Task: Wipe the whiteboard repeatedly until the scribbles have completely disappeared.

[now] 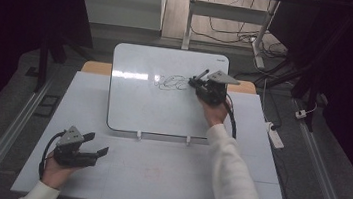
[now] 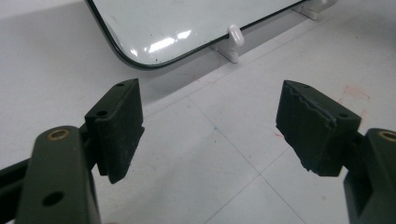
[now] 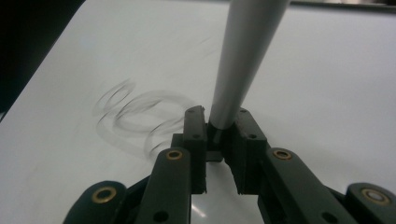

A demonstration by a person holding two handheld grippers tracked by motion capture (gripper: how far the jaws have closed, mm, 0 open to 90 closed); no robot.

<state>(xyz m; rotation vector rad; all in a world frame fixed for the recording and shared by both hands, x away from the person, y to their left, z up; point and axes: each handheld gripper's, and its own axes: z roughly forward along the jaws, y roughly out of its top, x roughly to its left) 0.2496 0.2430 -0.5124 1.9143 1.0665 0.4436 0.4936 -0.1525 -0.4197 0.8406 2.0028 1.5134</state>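
High view: a white board (image 1: 164,103) with a dark rim and rounded corners is standing tilted at the centre of the frame on a pale worktop (image 1: 155,177), propped on two small white feet at its lower edge. A loose grey scribble (image 1: 171,82) of overlapping loops is showing in the board's upper middle. At upper right of centre, the right gripper (image 1: 197,82) is pinching a grey marker (image 1: 201,74) just beside the scribble; whether the tip is touching the board cannot be told. At lower left, the left gripper (image 1: 96,143) is resting low over the worktop, well apart from the board, its jaws spread.

Left gripper view: the jaws are standing wide apart with nothing between them; the board's corner (image 2: 140,60) is lying at upper centre.

Right gripper view: the jaws are pressing together on the marker (image 3: 243,60), which is rising toward the top; the scribble (image 3: 135,116) is appearing blurred at centre left.
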